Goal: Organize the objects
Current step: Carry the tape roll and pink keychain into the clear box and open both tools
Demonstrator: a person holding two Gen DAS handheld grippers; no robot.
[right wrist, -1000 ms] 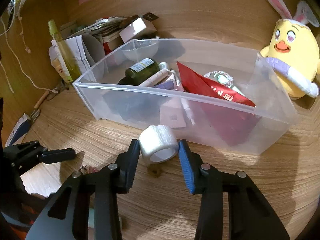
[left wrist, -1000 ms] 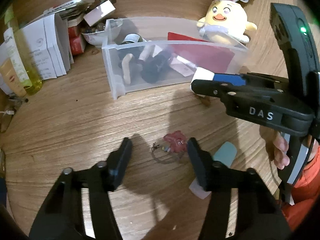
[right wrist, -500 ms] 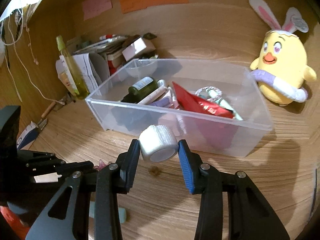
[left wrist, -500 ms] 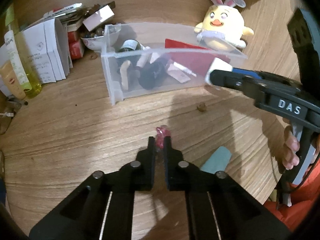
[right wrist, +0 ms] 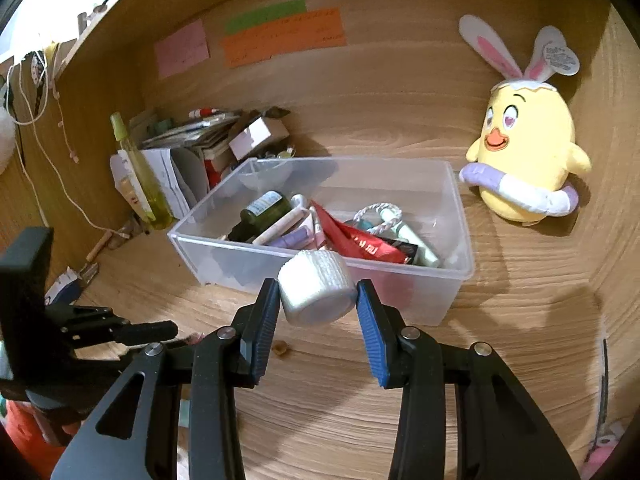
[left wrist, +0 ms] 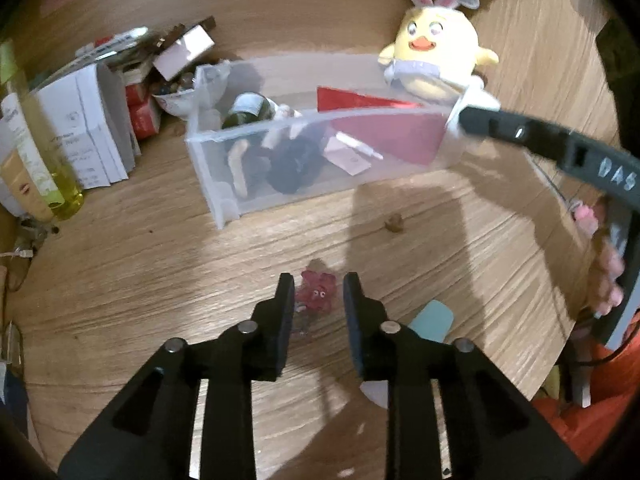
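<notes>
A clear plastic bin (left wrist: pixel 224 196) (right wrist: pixel 460 272) holds a dark bottle, tubes and a red packet. My right gripper (right wrist: pixel 316 300) is shut on a white tape roll (right wrist: pixel 316 292), held in the air just in front of the bin's near wall. My left gripper (left wrist: pixel 318 296) is open, its fingers on either side of a small red keychain charm (left wrist: pixel 318 296) lying on the wooden desk. The right gripper's finger (left wrist: pixel 520 132) reaches over the bin's right end in the left wrist view.
A yellow chick plush (left wrist: pixel 436 60) (right wrist: pixel 524 160) stands behind the bin on the right. Papers, boxes and a yellow spray bottle (left wrist: pixel 44 160) (right wrist: pixel 140 184) crowd the left. A teal card (left wrist: pixel 432 320) lies right of the left gripper. A small brown crumb (left wrist: pixel 394 222) lies on the desk.
My left gripper closed on the charm half a second ago and has now opened, the charm lying between its fingers. My right gripper rose with the tape roll toward the bin.
</notes>
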